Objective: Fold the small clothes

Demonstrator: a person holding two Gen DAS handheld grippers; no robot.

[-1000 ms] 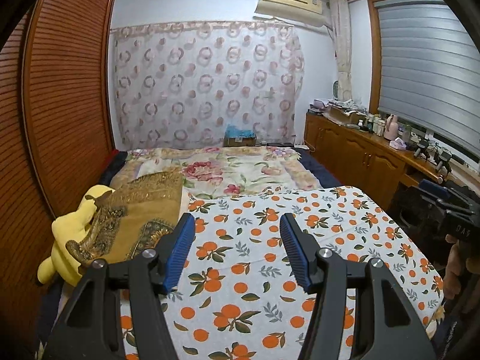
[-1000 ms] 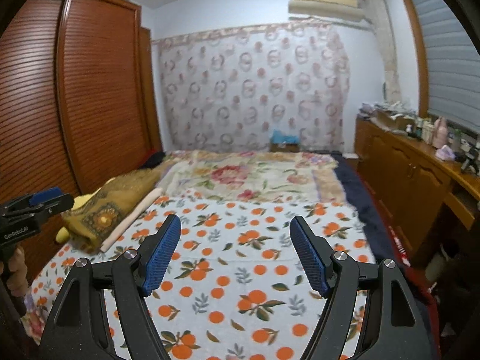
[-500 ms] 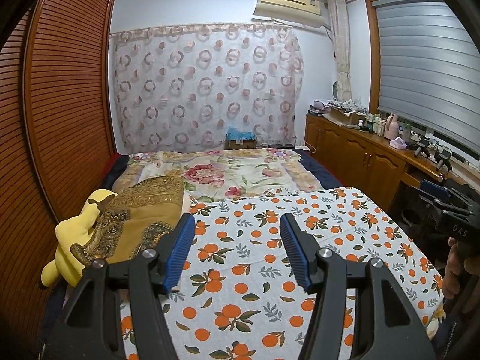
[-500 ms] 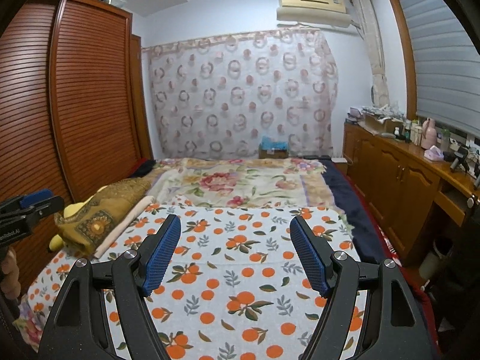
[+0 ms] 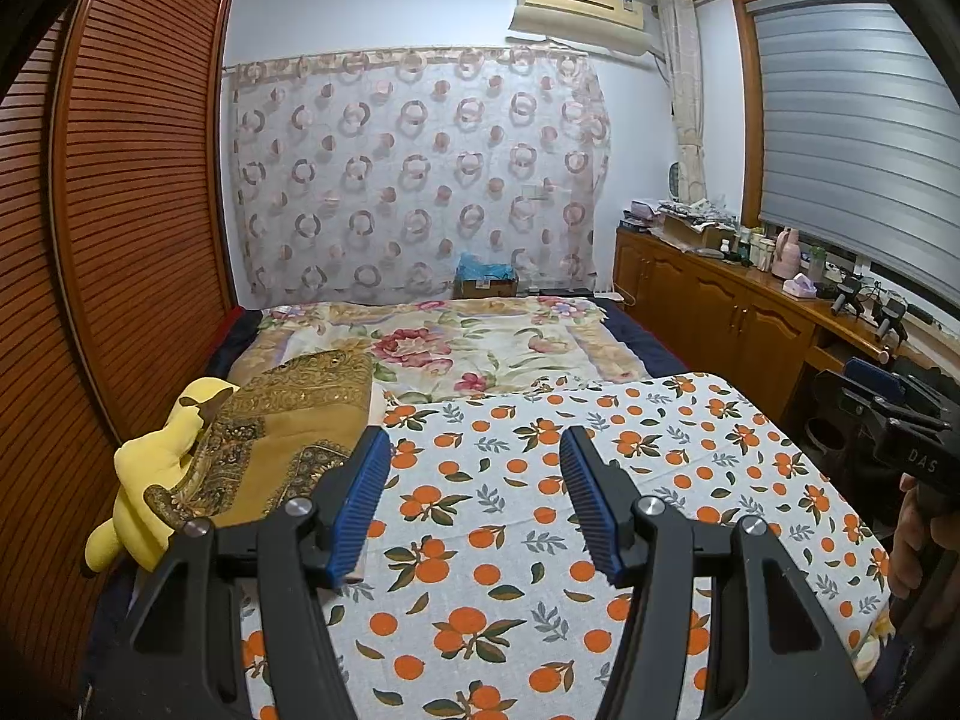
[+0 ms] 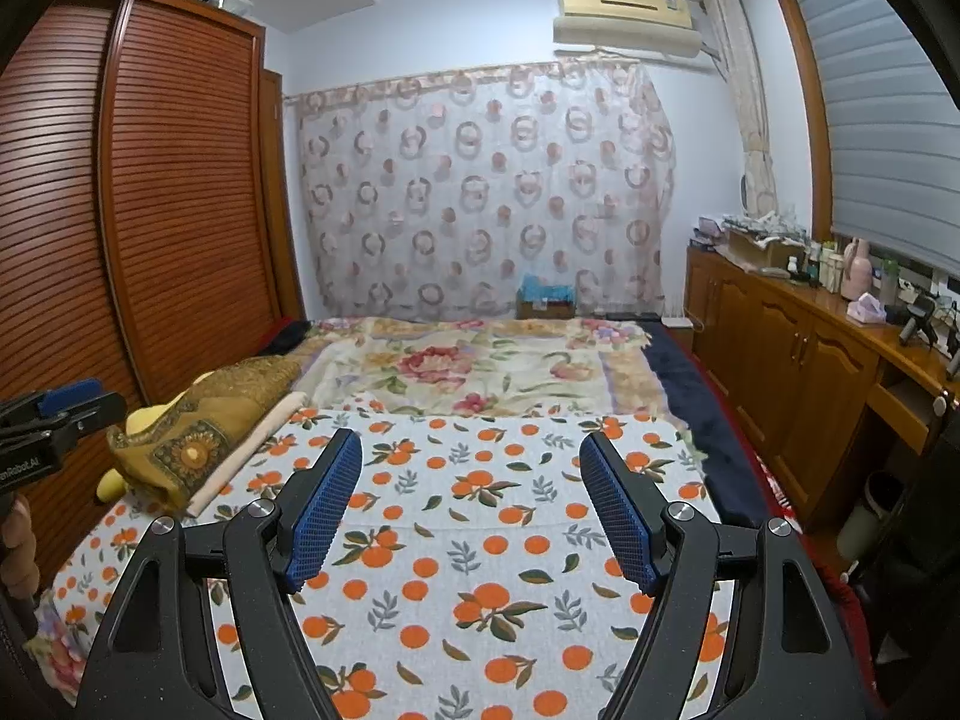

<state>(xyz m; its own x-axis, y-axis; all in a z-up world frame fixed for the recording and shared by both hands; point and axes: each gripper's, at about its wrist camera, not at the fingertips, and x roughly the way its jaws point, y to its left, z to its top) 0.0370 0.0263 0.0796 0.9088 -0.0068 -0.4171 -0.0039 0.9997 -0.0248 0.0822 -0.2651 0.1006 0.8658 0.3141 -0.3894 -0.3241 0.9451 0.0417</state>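
Observation:
No small garment shows in either view. A white sheet printed with oranges (image 5: 540,480) (image 6: 480,540) covers the near half of the bed. My left gripper (image 5: 474,450) is open and empty, held above the sheet; it also shows at the left edge of the right wrist view (image 6: 54,414). My right gripper (image 6: 471,456) is open and empty above the sheet; it also shows at the right edge of the left wrist view (image 5: 888,396).
A folded gold patterned blanket (image 5: 288,426) (image 6: 210,420) and a yellow plush toy (image 5: 150,480) lie at the bed's left. A floral cover (image 5: 480,348) lies beyond. A wooden wardrobe (image 5: 120,210) stands left, cluttered wooden cabinets (image 5: 720,312) right, a curtain (image 5: 414,168) behind.
Both grippers have tilted upward a little, so the room sits lower in the views. Both stay open and empty.

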